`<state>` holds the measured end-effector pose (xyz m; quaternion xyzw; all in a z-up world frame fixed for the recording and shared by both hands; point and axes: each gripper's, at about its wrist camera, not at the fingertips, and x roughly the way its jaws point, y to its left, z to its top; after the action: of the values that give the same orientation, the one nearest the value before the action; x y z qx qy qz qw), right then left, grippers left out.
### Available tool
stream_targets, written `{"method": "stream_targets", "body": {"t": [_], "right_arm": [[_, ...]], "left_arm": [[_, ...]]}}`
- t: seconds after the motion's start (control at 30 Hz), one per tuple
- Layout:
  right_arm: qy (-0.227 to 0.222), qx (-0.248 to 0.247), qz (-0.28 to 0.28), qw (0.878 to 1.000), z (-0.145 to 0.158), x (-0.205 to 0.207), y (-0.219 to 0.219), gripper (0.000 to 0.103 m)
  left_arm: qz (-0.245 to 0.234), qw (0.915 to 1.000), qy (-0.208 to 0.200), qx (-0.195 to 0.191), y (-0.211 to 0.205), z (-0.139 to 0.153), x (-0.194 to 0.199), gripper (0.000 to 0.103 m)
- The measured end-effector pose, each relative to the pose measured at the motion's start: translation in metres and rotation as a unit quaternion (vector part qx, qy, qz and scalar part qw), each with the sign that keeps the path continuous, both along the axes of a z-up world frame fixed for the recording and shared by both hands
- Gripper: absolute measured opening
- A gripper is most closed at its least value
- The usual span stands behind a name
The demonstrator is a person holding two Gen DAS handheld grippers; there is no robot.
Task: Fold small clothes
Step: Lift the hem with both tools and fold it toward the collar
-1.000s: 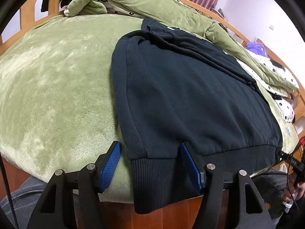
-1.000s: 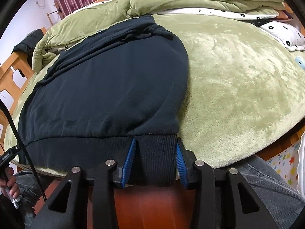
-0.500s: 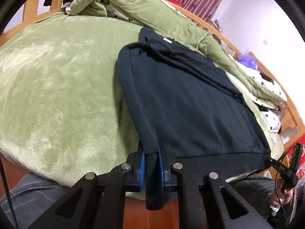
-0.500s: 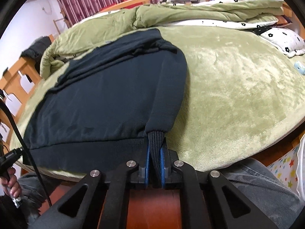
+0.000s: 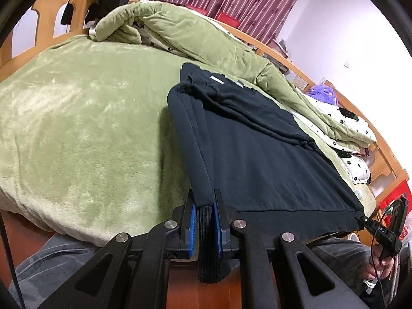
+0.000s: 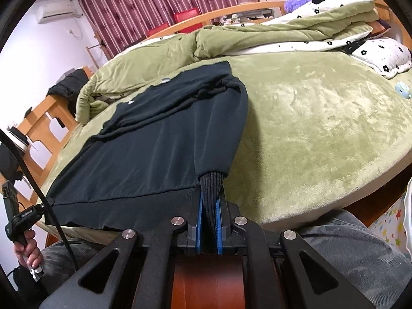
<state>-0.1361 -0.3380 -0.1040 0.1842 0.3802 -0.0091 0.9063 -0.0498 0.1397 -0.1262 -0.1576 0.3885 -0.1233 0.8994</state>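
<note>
A dark navy sweatshirt (image 5: 257,154) lies spread on the green plush bed cover, its ribbed hem toward me and its sleeves folded across the far part. My left gripper (image 5: 204,216) is shut on the ribbed hem at the sweatshirt's left corner. My right gripper (image 6: 209,221) is shut on the ribbed hem at the right corner of the sweatshirt (image 6: 159,149). The near hem is lifted and stretched between the two grippers. The other gripper shows at the edge of each view.
The green bed cover (image 5: 77,134) spreads wide to the left and in the right wrist view (image 6: 322,134) to the right. A rumpled green quilt (image 5: 193,36) lies behind the sweatshirt. A flowered pillow (image 6: 381,54) lies far right. The wooden bed frame (image 5: 224,296) is under my grippers.
Both grippers closed from open onto the ribbed hem corners, then lifted them, raising the near edge of the sweatshirt off the bed.
</note>
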Motion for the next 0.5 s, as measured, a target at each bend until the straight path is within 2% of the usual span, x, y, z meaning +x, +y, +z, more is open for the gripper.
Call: {"method": "stream_targets", "body": {"t": [0.37, 0.5], "right_arm": [[-0.022, -0.002, 0.013, 1.0, 0.02, -0.042, 0.003, 0.008], [-0.038, -0.006, 0.013, 0.999, 0.038, -0.048, 0.006, 0.008]], "left_arm": [[-0.004, 0.9997, -0.023, 0.006, 0.004, 0.024, -0.037, 0.011], [0.001, 0.9994, -0.033, 0.003, 0.002, 0.042, -0.039, 0.011]]}}
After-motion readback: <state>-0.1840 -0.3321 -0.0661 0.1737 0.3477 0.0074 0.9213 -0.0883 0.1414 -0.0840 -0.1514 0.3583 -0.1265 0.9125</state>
